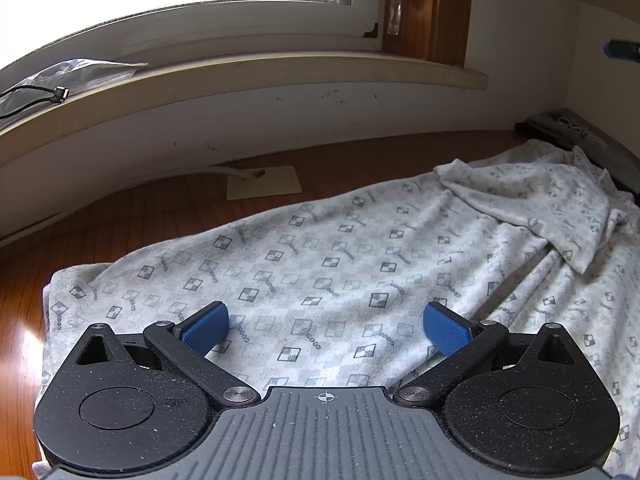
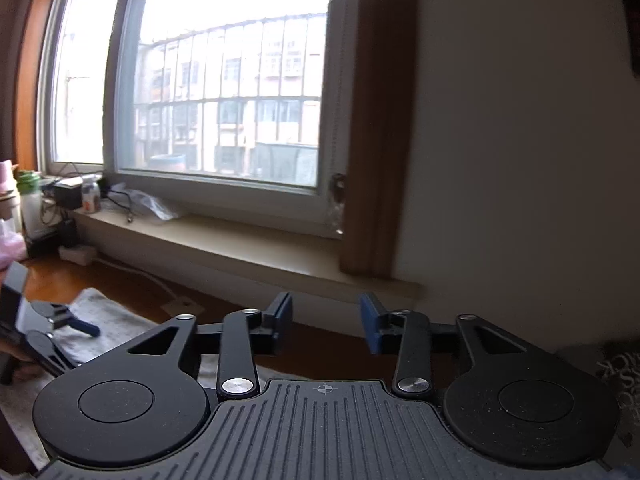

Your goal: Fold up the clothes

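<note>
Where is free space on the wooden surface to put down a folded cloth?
Bare wood lies between the patterned garment and the wall under the window sill, on both sides of the small white plate. The far right corner by the dark objects is crowded.

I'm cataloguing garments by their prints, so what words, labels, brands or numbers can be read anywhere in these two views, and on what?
"GOOD": seems to repeat in small capitals beside the checkered squares all over the white printed garment; the letters are small, so this reading is uncertain.
Large pale letters on the dark patterned fabric at the right edge of the right wrist view: cut off and blurred, not readable.
Labels on the bottles and jar on the windowsill: too small and blurred to read.
</note>
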A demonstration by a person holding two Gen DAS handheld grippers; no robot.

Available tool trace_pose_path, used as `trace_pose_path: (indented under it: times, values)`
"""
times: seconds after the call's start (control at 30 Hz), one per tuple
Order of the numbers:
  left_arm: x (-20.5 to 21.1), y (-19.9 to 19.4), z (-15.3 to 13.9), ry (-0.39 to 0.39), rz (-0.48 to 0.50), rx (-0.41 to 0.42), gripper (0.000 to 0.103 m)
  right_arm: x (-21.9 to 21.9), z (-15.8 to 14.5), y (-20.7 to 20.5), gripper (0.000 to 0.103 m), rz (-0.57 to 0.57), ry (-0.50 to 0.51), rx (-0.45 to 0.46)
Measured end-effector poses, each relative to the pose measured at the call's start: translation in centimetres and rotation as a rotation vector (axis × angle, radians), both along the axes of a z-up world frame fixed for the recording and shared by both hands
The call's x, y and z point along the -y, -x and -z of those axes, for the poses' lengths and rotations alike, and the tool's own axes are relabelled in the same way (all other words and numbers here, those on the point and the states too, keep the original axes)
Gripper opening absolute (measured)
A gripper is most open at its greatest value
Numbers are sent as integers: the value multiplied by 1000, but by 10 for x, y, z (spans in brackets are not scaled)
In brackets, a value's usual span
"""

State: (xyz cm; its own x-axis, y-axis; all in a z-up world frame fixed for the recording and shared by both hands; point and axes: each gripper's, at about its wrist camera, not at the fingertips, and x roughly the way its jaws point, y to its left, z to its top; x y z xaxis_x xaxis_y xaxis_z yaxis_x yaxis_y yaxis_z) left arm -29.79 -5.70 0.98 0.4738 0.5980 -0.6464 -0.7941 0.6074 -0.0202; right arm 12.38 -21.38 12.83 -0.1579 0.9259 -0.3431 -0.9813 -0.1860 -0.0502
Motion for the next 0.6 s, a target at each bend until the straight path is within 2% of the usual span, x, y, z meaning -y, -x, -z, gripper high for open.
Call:
trace_pose_path:
  times: [0.07, 0.13, 0.2, 0.43, 0.6]
  values:
    - [0, 0, 0, 0, 0, 0, 103, 2, 6, -6, 43, 20, 5, -4]
    - [0, 0, 0, 0, -1, -1, 103, 3, 17, -12, 53, 46, 11, -1]
    - [0, 0, 1, -1, -1, -3, 103, 5, 28, -17, 58, 74, 16, 3]
    - [2, -4, -2, -12, -14, -20, 103, 14, 97, -54, 57, 174, 113, 25]
    - [15, -39, -20, -58, 52, -1, 102, 13, 123, -66, 57, 220, 118, -54]
